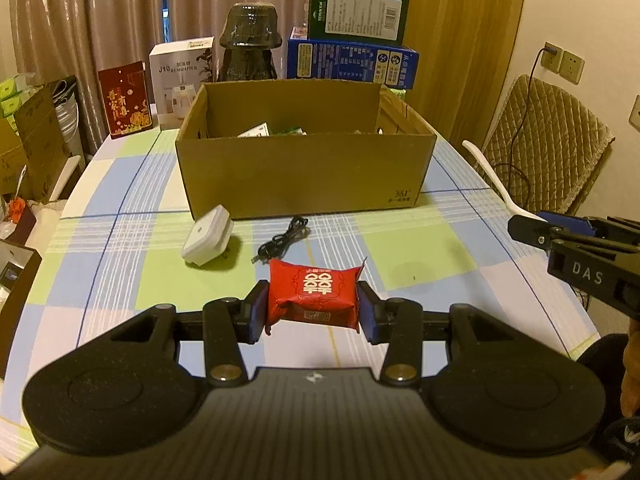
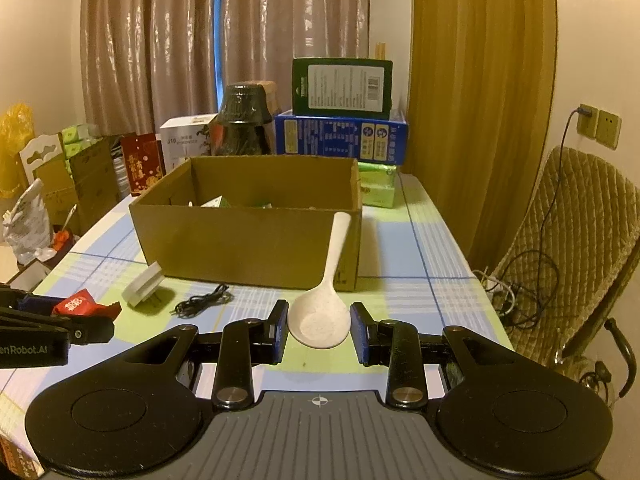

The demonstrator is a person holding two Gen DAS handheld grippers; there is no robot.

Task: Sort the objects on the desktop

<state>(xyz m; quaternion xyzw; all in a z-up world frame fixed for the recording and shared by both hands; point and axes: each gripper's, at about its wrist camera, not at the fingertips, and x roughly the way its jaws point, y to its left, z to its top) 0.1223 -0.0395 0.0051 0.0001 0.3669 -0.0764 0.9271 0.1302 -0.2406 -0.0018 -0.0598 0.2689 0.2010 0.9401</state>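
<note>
Left gripper (image 1: 312,306) clamps red packet (image 1: 313,298), right gripper (image 2: 319,330) white spoon (image 2: 322,312) — above checked tablecloth (image 1: 420,248), curtains (image 1: 100,20) behind.

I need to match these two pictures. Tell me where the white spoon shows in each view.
Left wrist view: white spoon at the right edge, bowl end held in the right tool.
Right wrist view: spoon at lower centre, handle pointing away.
Shared landmark: the cardboard box.

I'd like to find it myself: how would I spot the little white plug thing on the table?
Start at the open cardboard box on the checked tablecloth. Just before its front left corner lies a white plug adapter, tipped on its side. The coiled black cable beside it is dark and thin.
</note>
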